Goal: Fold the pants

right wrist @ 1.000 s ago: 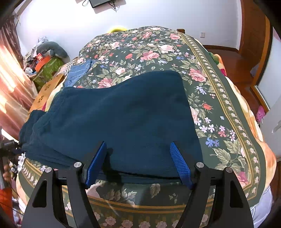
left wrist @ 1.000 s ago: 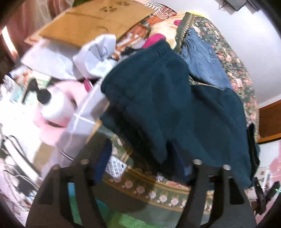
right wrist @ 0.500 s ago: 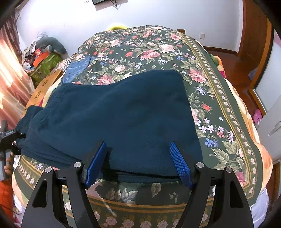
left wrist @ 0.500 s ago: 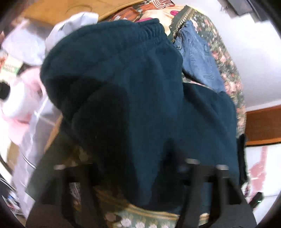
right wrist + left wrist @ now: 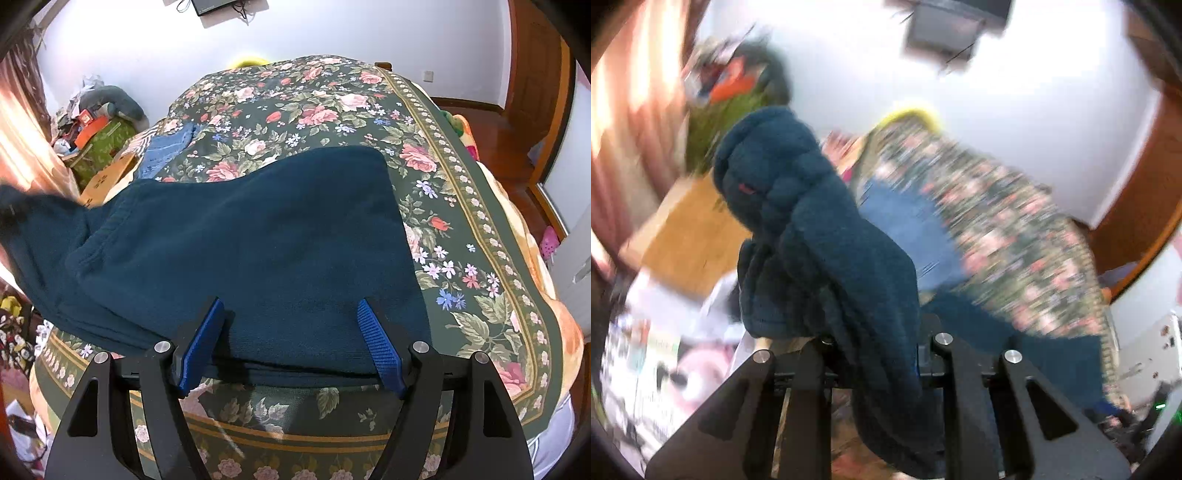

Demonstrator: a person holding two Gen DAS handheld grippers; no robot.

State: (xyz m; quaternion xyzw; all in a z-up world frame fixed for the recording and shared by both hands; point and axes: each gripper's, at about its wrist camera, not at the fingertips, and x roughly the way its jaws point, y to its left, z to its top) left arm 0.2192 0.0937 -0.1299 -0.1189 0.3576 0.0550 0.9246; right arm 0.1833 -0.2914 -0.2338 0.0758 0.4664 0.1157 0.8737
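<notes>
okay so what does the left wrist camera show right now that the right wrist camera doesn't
Only the left wrist view shows the left gripper, its jaws shut on a bunched end of the dark teal pants, lifted clear of the bed; the picture is motion-blurred.

Only the right wrist view shows the right gripper, jaws open, with the flat part of the pants between them, and the pants spread on the floral bedspread.

Both show the pants, the bedspread, the blue jeans and the dark screen on the white wall.
</notes>
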